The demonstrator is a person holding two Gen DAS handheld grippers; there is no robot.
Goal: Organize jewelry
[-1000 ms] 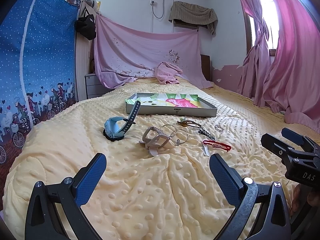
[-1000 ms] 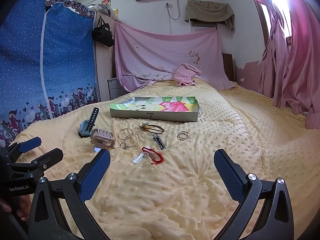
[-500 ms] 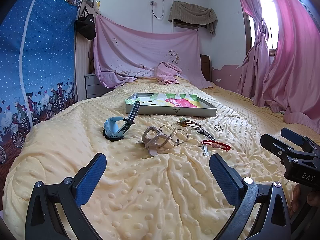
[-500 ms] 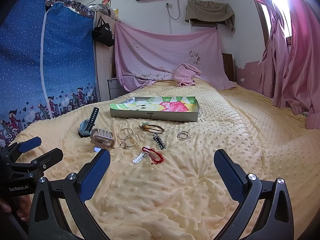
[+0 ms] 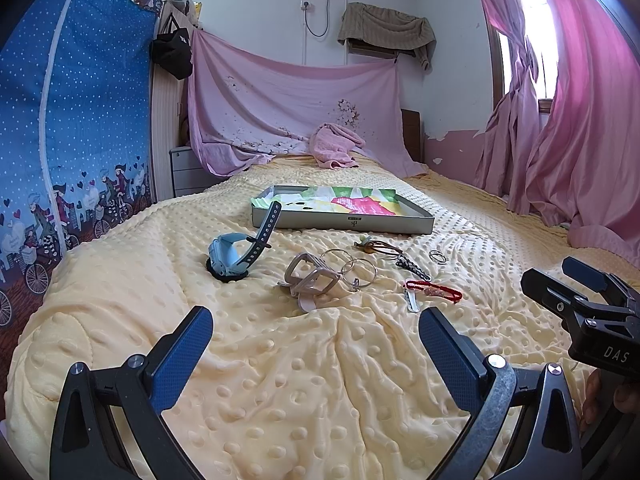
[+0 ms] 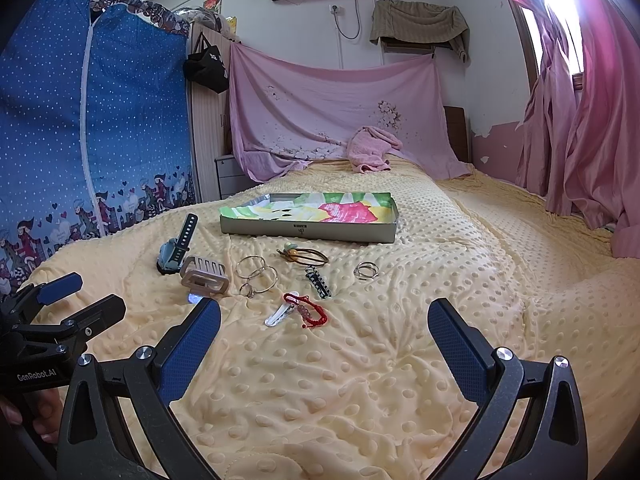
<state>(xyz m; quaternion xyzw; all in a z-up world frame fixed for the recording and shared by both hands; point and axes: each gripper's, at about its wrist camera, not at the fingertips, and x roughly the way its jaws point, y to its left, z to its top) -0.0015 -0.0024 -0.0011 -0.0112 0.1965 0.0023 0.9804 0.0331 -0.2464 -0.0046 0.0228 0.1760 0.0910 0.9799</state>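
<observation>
I am holding my left gripper (image 5: pixel 316 344) and my right gripper (image 6: pixel 324 336) low over the yellow dotted blanket (image 6: pixel 360 380), both with fingers spread wide and gripping nothing. The jewelry is lying ahead of me on the bed: a blue watch (image 5: pixel 230 256), a beige clip (image 5: pixel 310 280), hoop rings (image 6: pixel 256 276), a red bracelet (image 6: pixel 308 312), all just short of the shallow tray (image 6: pixel 308 232)

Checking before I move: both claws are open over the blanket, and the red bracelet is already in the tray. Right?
Not quite. The red bracelet is not in the tray; the right wrist view shows it on the blanket, beside the silver hair clip. Both claws, left and right, are open.
</observation>
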